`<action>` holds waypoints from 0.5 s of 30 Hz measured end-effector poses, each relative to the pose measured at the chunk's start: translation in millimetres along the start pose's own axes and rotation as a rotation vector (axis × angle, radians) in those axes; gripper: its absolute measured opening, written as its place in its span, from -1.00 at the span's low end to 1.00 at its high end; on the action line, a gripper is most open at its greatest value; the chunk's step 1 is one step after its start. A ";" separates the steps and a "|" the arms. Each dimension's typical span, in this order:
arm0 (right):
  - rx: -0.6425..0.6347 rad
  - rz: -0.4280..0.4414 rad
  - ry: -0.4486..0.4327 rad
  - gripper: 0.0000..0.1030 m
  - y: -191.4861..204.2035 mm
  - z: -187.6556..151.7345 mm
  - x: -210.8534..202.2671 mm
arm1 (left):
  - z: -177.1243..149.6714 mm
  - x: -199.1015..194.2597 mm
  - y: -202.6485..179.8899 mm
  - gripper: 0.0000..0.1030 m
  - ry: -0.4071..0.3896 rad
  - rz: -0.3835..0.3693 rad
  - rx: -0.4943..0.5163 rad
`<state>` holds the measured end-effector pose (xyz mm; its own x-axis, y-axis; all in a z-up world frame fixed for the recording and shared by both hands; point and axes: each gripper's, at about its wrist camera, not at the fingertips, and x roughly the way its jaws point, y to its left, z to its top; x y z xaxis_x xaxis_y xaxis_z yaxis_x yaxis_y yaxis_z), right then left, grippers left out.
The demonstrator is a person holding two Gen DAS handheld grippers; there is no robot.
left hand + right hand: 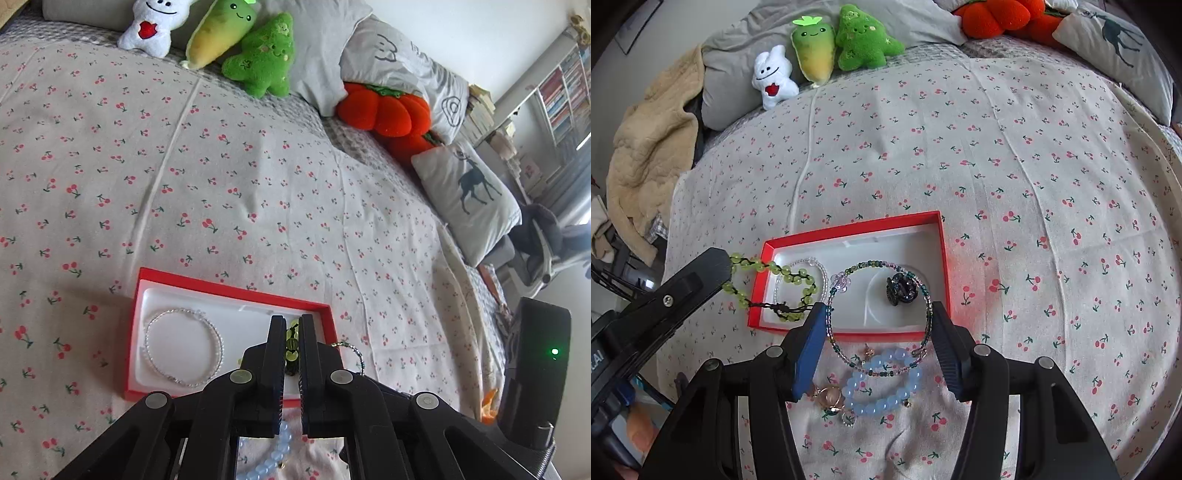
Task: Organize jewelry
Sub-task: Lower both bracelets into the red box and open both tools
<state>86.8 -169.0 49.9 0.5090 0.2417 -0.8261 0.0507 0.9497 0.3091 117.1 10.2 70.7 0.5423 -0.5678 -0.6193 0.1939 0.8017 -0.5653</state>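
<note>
The left tool [291, 325] is closed tight on the green bead bracelet [768, 284], gripping one end of the loop; in the right wrist view the rest of the loop hangs from its tip across the left edge of the red box [943, 258], with its far end over the white liner. The right tool [879, 314] stands at a medium width, and the multicolour seed-bead bangle [925, 291] spans the gap between its two fingers; the ring meets both pads, so it appears to be held, though contact on the right pad is hard to confirm. A clear flower charm [841, 283] sits on the upper left of that bangle. Inside the box, a clear bead bracelet [184, 347] lies in the left part of the liner and a dark hair claw [900, 290] rests near the middle. On the cherry-print bedspread [1034, 166] just in front of the box lie a pale blue bead bracelet [886, 387] and, touching it on the left, a gold-trimmed amber charm [829, 397]. Plush toys [864, 37] line the far edge of the bed.
</note>
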 end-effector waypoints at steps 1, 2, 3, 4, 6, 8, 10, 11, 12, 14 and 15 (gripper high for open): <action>0.002 0.002 -0.002 0.13 -1.3 1.4 1.1 | 0.2 6.9 2.9 -0.98 0.005 0.005 -0.007; 0.004 0.003 -0.004 0.13 -2.7 2.8 2.4 | 0.2 14.2 6.2 -0.98 0.015 0.015 -0.017; 0.006 0.004 -0.005 0.13 -4.0 3.9 3.6 | 0.1 20.5 10.9 -0.98 0.026 0.028 -0.031; 0.009 0.005 -0.006 0.13 -5.3 4.9 5.1 | 0.0 25.9 16.5 -0.98 0.035 0.045 -0.045; 0.012 0.007 -0.006 0.13 -6.9 6.7 8.0 | -0.5 34.9 27.0 -0.98 0.052 0.082 -0.072; 0.010 0.006 -0.007 0.13 -7.6 8.2 11.4 | -1.6 40.4 35.4 -0.98 0.062 0.115 -0.083; 0.005 0.003 -0.008 0.13 -7.0 9.6 14.9 | -2.2 42.3 40.1 -0.97 0.064 0.149 -0.078; 0.003 0.002 -0.008 0.13 -6.4 10.4 16.9 | -2.3 42.1 41.5 -0.97 0.064 0.172 -0.073; 0.000 0.000 -0.007 0.13 -5.6 11.2 18.9 | -2.2 40.9 42.4 -0.97 0.062 0.192 -0.069; -0.004 -0.003 -0.007 0.13 -3.3 12.8 22.7 | -1.7 37.9 44.1 -0.96 0.065 0.210 -0.054; -0.008 -0.004 -0.007 0.13 -1.6 13.6 24.6 | -1.7 35.6 44.1 -0.94 0.066 0.219 -0.045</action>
<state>110.9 -167.3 35.5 0.5148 0.2367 -0.8240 0.0460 0.9521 0.3023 143.6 25.1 22.9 0.5126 -0.3932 -0.7633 0.0402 0.8990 -0.4361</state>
